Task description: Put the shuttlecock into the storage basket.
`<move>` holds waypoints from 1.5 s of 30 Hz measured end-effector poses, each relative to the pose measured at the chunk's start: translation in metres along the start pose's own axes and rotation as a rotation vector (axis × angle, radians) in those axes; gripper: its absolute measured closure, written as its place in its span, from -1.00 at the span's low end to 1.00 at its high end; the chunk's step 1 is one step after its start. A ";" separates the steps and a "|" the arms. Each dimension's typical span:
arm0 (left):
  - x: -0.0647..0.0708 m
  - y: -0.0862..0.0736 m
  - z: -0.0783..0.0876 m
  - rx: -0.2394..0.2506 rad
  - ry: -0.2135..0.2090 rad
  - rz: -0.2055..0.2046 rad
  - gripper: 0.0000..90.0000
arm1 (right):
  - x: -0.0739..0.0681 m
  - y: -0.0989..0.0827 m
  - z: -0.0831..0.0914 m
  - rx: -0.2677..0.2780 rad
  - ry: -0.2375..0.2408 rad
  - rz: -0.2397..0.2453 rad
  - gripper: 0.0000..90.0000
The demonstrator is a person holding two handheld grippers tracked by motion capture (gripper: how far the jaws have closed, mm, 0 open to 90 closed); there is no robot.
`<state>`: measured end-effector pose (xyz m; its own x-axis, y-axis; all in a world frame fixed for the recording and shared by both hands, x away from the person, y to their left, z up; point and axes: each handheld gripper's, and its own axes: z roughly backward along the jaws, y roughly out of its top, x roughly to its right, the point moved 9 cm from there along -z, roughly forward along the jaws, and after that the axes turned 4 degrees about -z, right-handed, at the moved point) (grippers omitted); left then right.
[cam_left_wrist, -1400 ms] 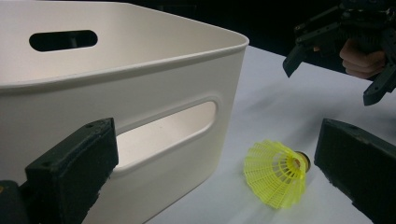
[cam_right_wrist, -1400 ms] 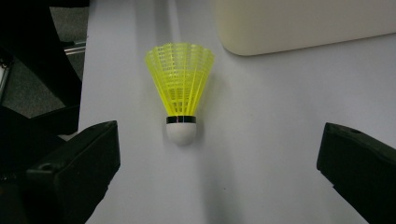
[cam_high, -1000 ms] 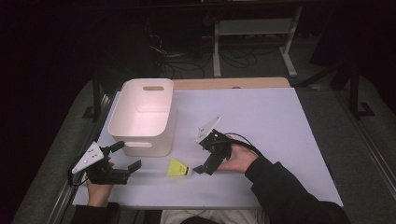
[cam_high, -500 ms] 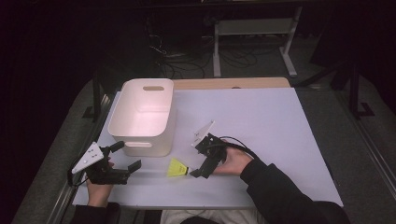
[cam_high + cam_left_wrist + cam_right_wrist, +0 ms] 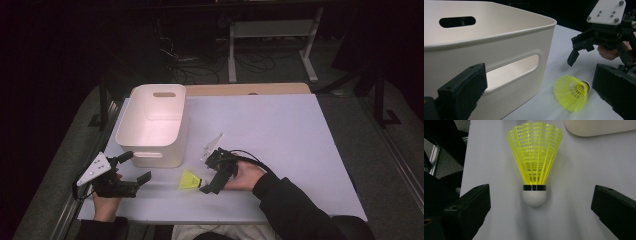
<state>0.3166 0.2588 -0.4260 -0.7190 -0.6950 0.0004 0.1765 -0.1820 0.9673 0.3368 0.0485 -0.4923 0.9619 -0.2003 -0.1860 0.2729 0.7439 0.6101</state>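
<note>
Yellow mesh-skirted shuttlecock (image 5: 534, 162), rounded white cork; smooth rounded-corner plastic bin (image 5: 152, 125).

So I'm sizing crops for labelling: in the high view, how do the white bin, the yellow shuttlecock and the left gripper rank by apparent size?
1. White bin, clearly the largest.
2. Left gripper, with its grey plate, much smaller than the bin.
3. Yellow shuttlecock, the smallest, lying on the table between the two grippers.

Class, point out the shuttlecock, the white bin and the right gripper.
shuttlecock (image 5: 534, 195): right gripper view, white cork.
white bin (image 5: 135, 136): high view, left rim.
right gripper (image 5: 205, 186): high view, between its fingertips.
</note>
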 end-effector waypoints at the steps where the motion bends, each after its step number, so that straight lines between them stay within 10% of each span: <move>1: 0.000 0.000 0.000 0.000 0.000 -0.001 -1.00 | 0.000 0.000 -0.001 -0.001 0.002 0.000 -0.93; 45: 0.001 0.001 0.000 0.005 -0.004 0.005 -1.00 | -0.002 -0.006 -0.017 -0.042 0.065 0.010 0.38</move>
<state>0.3166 0.2581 -0.4256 -0.7206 -0.6934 0.0062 0.1765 -0.1747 0.9687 0.3335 0.0553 -0.5083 0.9612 -0.1514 -0.2306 0.2607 0.7721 0.5796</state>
